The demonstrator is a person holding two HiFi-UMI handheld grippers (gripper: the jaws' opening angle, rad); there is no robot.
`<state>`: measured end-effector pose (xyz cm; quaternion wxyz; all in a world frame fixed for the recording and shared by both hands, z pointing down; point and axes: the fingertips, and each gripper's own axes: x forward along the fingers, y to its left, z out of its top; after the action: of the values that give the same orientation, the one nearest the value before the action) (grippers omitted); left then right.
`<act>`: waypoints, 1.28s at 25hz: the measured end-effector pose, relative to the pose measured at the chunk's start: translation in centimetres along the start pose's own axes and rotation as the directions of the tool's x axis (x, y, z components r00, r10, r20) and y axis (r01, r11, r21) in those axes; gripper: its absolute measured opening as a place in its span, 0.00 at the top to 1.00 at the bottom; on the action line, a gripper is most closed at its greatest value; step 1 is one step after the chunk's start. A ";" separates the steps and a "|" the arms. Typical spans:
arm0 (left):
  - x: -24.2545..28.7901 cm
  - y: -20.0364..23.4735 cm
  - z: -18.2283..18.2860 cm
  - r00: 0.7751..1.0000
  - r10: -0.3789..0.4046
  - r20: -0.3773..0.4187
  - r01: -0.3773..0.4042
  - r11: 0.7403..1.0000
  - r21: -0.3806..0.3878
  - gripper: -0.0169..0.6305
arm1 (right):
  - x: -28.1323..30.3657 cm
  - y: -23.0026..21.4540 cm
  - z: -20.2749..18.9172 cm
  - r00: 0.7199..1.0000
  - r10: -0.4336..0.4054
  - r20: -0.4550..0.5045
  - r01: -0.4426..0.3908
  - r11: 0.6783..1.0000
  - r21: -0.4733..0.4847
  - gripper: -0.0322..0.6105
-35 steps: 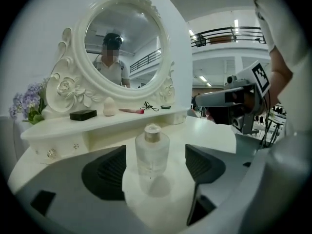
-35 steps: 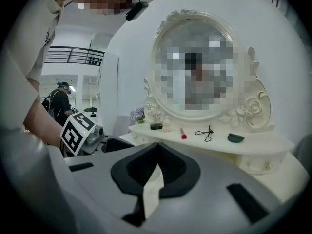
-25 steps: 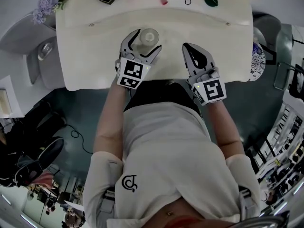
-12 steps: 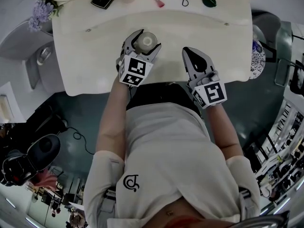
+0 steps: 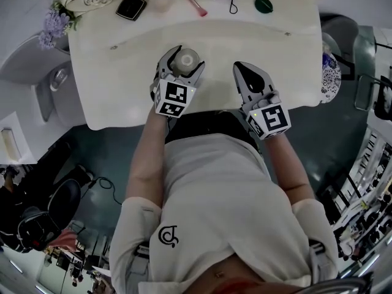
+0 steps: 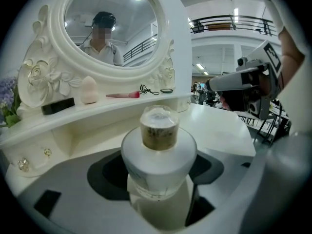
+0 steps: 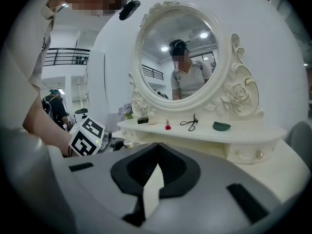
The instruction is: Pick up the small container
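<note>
Left claw (image 5: 182,63) wide, pads pressed on flanks of small container (image 6: 158,155): grip looks made. Lift remains; can't tell if base clear of dressing table (image 5: 122,72). Container near table's front edge. Body squat, round, frosted white; tawny band below clear glossy cap (image 6: 159,117). Table cream, smooth. Right claw (image 5: 242,71) closed, empty, near.
</note>
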<state>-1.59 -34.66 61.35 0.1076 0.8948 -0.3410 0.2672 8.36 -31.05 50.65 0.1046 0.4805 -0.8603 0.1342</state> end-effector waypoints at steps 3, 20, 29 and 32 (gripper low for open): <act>-0.8 -0.2 0.1 1.000 0.014 -0.003 -0.014 1.000 -0.012 0.44 | 0.0 0.5 0.4 1.000 0.023 0.008 -0.023 1.000 -0.012 0.94; -9.5 0.6 11.4 0.972 0.094 0.214 -0.093 0.996 -0.014 0.44 | -0.1 2.8 6.6 0.990 0.090 0.106 -0.075 0.988 -0.133 0.94; -15.2 1.8 15.3 0.939 0.187 0.287 -0.189 0.982 -0.020 0.44 | -0.5 4.2 10.6 0.970 0.139 0.198 -0.105 0.979 -0.174 0.94; -17.1 2.5 15.8 0.923 0.230 0.308 -0.229 0.973 -0.039 0.44 | -0.9 4.3 11.7 0.964 0.147 0.222 -0.108 0.978 -0.180 0.94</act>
<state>-7.55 -32.98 38.78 0.0218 0.8795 -0.4563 0.1336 4.52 -32.03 38.82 0.0333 0.4259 -0.9041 0.0108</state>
